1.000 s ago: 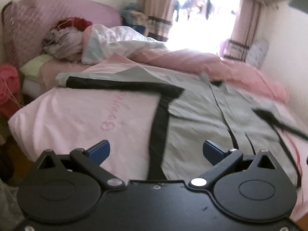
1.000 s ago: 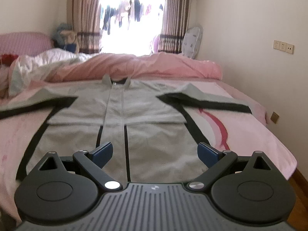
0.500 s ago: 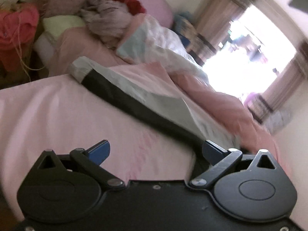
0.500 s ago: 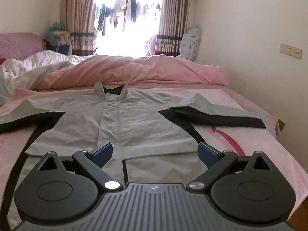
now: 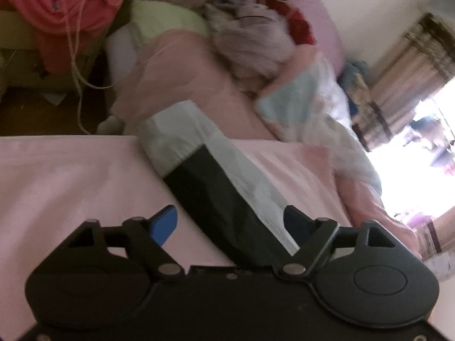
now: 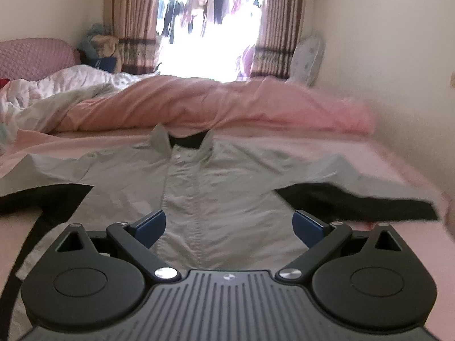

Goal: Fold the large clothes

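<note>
A large grey shirt with black panels [image 6: 210,187] lies flat, face up, on the pink bed sheet [image 6: 398,164], collar [image 6: 182,142] toward the window. In the left wrist view its left sleeve [image 5: 221,182], grey with a black band and a pale cuff [image 5: 173,139], stretches toward the bed's edge. My left gripper [image 5: 230,221] is open, low over that sleeve, with the sleeve between its fingers. My right gripper [image 6: 229,224] is open and empty over the shirt's chest, below the button placket.
A rumpled pink duvet [image 6: 213,105] and a white quilt [image 6: 57,91] lie behind the shirt. Pillows and a heap of clothes [image 5: 250,42] sit at the pink headboard. Red fabric [image 5: 62,8] and a cord hang beside the bed, above the floor [image 5: 37,113].
My left gripper swung left and down from the shirt's body to the left sleeve near the cuff. My right gripper moved forward along the shirt toward the collar. Both stayed open.
</note>
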Demonstrator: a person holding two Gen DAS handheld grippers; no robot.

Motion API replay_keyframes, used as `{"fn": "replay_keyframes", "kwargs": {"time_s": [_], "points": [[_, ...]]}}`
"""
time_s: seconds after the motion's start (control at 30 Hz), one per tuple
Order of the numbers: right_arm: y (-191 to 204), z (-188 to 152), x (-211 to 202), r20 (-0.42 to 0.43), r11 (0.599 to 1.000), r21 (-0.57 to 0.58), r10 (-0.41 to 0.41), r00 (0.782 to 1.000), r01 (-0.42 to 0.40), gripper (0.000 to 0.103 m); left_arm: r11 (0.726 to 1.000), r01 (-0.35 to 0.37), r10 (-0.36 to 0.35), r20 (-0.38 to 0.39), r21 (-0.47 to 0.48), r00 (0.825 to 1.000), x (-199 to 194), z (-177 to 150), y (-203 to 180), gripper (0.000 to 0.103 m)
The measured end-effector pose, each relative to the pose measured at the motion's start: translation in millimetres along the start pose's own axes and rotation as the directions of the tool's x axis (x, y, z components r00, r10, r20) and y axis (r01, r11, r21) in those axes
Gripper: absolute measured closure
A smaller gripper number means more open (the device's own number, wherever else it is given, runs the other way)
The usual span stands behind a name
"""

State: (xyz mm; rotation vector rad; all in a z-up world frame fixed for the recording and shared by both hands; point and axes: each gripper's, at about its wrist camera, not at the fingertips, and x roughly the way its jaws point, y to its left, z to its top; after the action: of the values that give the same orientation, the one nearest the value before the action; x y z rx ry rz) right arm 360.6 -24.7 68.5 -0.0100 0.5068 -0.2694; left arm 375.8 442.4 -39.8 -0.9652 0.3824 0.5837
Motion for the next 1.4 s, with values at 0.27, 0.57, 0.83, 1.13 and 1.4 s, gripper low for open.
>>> {"fn": "replay_keyframes", "kwargs": {"time_s": [0.27,0.57,0.83,1.13,1.4], "points": [[13,-2,46,-0.078,1.000,-0.011,-0.013,0.997,0.012,0.000,0.993,-0.024,0.027,0.021,-0.117,0.999,43,13,24,0.035],[21,-4,82,-0.145,0.999,-0.027,-0.021,0.989,0.017,0.000,0.994,-0.056,0.061,0.055,-0.089,0.997,65,24,19,0.060],[14,-7,73,-0.156,0.999,-0.029,-0.022,0.987,0.018,0.000,0.996,-0.054,0.060,0.077,-0.073,0.995,61,24,5,0.097],[-12,-5,51,-0.138,1.000,0.027,0.012,0.990,-0.008,0.000,0.966,0.212,-0.224,0.068,0.151,0.972,-6,4,-121,0.098],[-46,-9,39,-0.137,0.998,0.066,0.029,0.990,-0.020,0.000,0.719,0.571,-0.549,-0.179,0.396,0.817,-66,-114,-293,0.098]]}}
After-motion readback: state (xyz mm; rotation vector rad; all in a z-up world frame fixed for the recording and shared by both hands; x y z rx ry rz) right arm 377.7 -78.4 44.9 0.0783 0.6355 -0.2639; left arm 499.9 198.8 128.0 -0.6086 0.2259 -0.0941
